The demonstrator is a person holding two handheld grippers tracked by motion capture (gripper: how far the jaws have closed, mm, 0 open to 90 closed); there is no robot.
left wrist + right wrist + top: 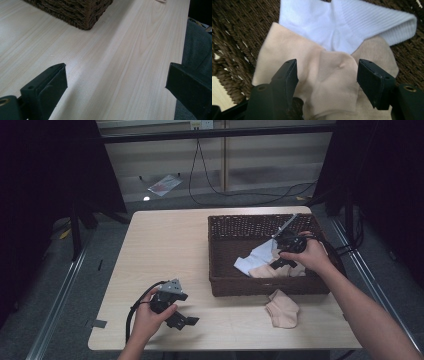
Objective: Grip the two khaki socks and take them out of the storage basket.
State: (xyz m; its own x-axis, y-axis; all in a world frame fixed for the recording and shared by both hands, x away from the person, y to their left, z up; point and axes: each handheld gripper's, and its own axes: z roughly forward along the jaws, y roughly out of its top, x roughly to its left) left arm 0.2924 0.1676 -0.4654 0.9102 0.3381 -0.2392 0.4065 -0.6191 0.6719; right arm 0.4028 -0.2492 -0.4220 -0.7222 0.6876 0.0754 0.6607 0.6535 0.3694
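Beige cotton sock (pixel 329 82) lies in our dark wicker basket (pixel 220 227), right gripper (pixel 327 75) spread astride it, left gripper (pixel 116 77) spread idle — we risk snagging the white sock (pixel 342 27) too.

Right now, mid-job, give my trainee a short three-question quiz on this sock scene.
1. True or false: the right gripper is shut on the beige sock in the basket.
2. Which lies outside the wicker basket: A) the white sock, B) the beige sock on the table?
3. What is between the left gripper jaws?

Key: 1 false, its jaws are open around it; 2 B; 3 nothing, just bare table.
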